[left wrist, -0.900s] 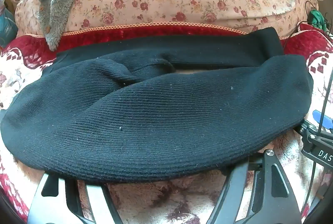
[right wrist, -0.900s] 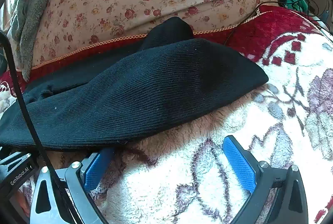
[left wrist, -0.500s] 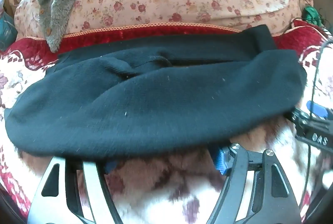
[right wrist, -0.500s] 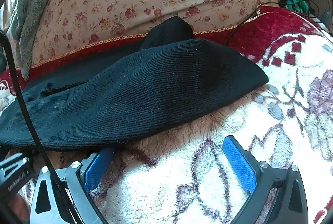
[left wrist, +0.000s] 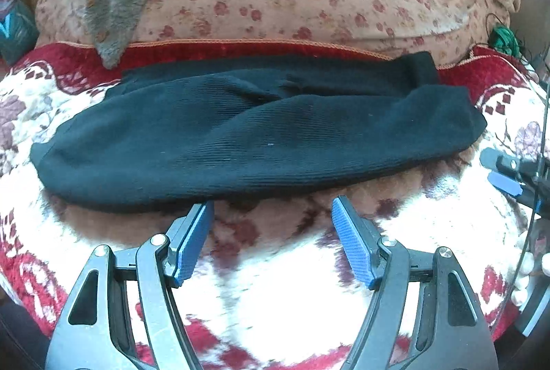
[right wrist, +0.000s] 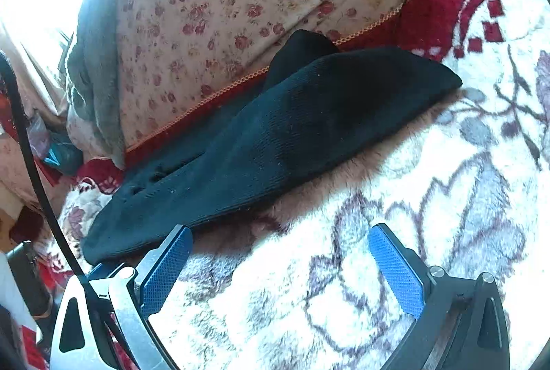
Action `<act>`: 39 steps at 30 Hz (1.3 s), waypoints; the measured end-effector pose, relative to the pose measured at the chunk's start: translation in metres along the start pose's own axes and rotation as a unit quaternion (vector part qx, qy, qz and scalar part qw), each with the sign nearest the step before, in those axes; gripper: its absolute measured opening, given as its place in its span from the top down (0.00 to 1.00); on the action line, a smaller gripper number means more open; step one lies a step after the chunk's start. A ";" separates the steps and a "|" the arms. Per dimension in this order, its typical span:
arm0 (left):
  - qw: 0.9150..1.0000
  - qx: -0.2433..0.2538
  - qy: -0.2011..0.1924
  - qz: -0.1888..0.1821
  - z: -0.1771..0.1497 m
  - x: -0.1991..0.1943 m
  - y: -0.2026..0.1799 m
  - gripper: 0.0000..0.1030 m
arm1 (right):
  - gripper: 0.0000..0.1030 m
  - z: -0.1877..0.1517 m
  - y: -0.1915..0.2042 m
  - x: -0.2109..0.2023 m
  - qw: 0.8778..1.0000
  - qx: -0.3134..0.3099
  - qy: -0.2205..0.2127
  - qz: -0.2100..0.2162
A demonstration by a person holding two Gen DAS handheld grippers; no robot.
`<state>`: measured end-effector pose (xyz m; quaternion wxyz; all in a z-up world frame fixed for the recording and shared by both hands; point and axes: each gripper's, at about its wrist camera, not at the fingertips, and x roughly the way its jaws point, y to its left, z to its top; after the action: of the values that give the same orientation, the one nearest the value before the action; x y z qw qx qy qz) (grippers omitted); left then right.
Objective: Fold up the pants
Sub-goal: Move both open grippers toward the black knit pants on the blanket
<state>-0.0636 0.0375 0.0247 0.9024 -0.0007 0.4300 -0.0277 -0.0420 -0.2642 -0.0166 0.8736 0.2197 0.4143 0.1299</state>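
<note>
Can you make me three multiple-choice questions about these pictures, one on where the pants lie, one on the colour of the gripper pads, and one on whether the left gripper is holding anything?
1. Where do the black pants lie?
A. on the fleece blanket with the floral pattern
B. on a wooden chair
C. in a basket

2. What colour are the pads of the left gripper?
A. red
B. blue
C. yellow

3. What state is the left gripper in?
A. shut on the pants
B. shut with nothing in it
C. open with nothing between its pads

Answers: 1 A, the pants rest flat on the blanket. 2 B, both pads show blue. 3 C, the jaws stand wide apart just short of the pants' near edge.
</note>
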 end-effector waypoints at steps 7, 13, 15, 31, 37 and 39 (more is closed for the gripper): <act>0.999 -0.034 -0.001 0.017 -0.006 -0.006 0.030 0.30 | 0.00 -0.006 0.006 0.000 1.000 -0.015 -0.001 0.006; 0.998 -0.051 -0.009 0.030 -0.005 -0.010 0.049 0.30 | 0.01 -0.004 0.002 -0.004 1.000 0.018 -0.010 0.016; 0.998 -0.053 -0.011 0.034 -0.004 -0.011 0.053 0.30 | 0.09 -0.003 0.004 -0.005 1.000 0.028 -0.006 0.004; 0.994 -0.096 -0.004 0.043 0.002 -0.010 0.085 0.30 | 0.24 0.003 0.020 -0.023 0.999 -0.019 -0.025 -0.008; 0.993 -0.109 0.003 0.047 0.002 -0.007 0.096 0.30 | 0.24 0.003 0.009 -0.025 0.999 -0.006 -0.030 -0.016; 0.992 -0.114 0.005 0.048 0.001 -0.006 0.100 0.30 | 0.24 0.004 0.005 -0.026 0.999 -0.001 -0.030 -0.016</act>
<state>-0.0614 0.1377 0.0277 0.8944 -0.0829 0.4347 0.0648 -0.0555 -0.2711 0.0055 0.8878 0.2159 0.3914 0.1100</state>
